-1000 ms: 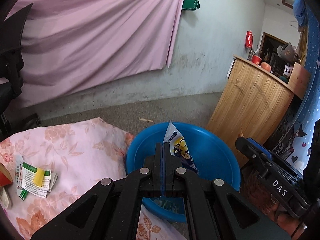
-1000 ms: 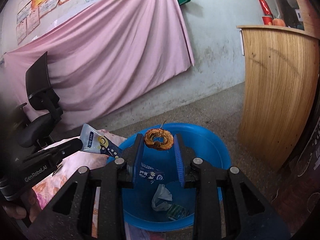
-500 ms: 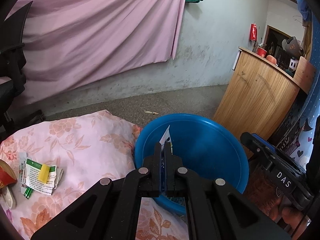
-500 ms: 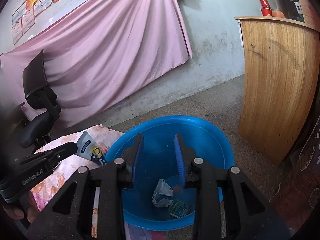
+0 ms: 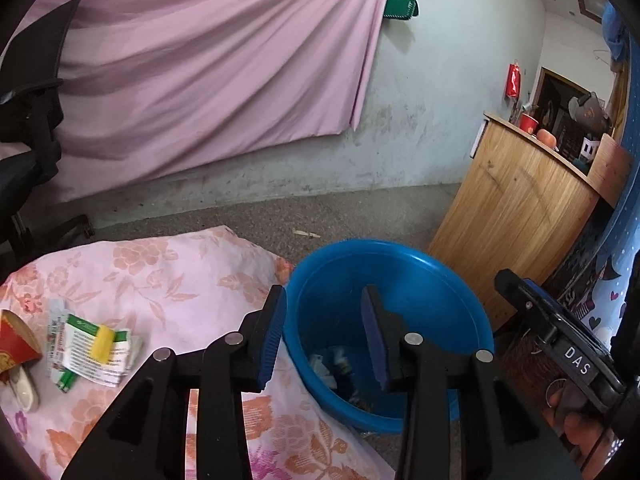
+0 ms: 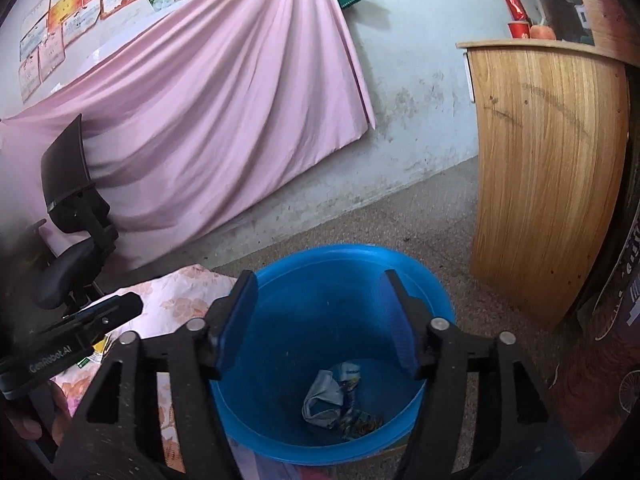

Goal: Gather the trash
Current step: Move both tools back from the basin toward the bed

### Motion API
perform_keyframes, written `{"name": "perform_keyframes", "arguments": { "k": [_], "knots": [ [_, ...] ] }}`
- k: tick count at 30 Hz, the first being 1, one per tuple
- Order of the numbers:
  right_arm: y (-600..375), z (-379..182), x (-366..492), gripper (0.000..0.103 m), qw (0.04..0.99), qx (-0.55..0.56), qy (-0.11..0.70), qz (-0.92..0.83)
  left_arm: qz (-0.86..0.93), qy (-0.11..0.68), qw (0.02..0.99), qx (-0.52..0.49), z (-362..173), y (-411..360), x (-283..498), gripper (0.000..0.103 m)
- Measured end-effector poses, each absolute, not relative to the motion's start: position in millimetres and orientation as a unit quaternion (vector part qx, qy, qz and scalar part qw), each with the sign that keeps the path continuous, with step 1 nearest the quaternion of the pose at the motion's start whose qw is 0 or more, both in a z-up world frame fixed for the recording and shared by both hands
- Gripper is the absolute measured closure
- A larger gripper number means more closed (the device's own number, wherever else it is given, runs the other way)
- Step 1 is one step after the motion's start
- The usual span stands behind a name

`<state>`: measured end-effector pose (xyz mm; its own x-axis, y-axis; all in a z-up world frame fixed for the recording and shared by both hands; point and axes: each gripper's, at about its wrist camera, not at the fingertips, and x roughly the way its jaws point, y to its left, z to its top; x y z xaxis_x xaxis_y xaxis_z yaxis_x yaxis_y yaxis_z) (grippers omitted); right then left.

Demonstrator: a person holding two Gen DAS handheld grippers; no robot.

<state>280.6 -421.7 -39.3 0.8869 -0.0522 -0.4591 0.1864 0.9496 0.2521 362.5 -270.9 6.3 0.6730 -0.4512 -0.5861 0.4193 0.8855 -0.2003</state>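
Red paper cup: seen at the far left edge of the floral cloth, lying on its side, gold print unreadable.
Leaflet: folded white paper with green header and a yellow strip, lying flat on the floral cloth, print too small to be read.
Writing: "GenRobot.AI" is read on the left gripper's body in the right wrist view; "DAS" is read on the right gripper's body in the left wrist view.
Left gripper: held over the near left rim of the basin; jaws spread wide, nothing between them.
Blue basin: round plastic tub set on the floor beside the cloth-covered surface.
Basin contents: crumpled grey and printed wrappers gathered at the bottom.
Right gripper: held above the basin; jaws spread wide, empty.
Wooden counter: stood right of the basin, a red cup and an orange fruit on top.
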Motion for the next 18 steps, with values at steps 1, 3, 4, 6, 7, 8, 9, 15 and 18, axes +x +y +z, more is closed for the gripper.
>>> {"name": "perform_keyframes", "arguments": {
  "k": [1, 3, 4, 6, 7, 8, 9, 15, 18],
  "knots": [
    [-421, -37, 279, 0.010, 0.962, 0.145, 0.223, -0.063, -0.236, 0.324, 0.916, -0.025, 9, -268, 362, 0.066],
    [-418, -30, 275, 0.001, 0.966, 0.144, 0.206, -0.064, -0.235, 0.306, 0.922, -0.033, 18, -257, 356, 0.053],
    [-417, -26, 272, 0.000, 0.968, 0.145, 0.194, -0.065, -0.233, 0.290, 0.927, -0.044, 23, -248, 352, 0.042],
    [-414, -18, 265, 0.000, 0.972, 0.152, 0.169, -0.064, -0.224, 0.252, 0.939, -0.071, 36, -227, 341, 0.025],
    [-411, -12, 260, 0.000, 0.974, 0.159, 0.148, -0.062, -0.218, 0.235, 0.944, -0.079, 43, -218, 337, 0.014],
    [-409, -8, 256, 0.000, 0.976, 0.163, 0.135, -0.059, -0.208, 0.215, 0.950, -0.088, 50, -207, 331, 0.006],
    [-406, -4, 253, 0.000, 0.977, 0.166, 0.123, -0.056, -0.196, 0.193, 0.957, -0.095, 56, -196, 324, 0.003],
    [-376, 24, 233, 0.000, 0.985, 0.167, 0.031, -0.024, -0.151, 0.140, 0.972, -0.114, 78, -137, 299, 0.002],
    [-355, 36, 227, 0.000, 0.987, 0.160, -0.005, -0.005, -0.120, 0.127, 0.978, -0.111, 83, -109, 287, 0.002]
  ]
}}
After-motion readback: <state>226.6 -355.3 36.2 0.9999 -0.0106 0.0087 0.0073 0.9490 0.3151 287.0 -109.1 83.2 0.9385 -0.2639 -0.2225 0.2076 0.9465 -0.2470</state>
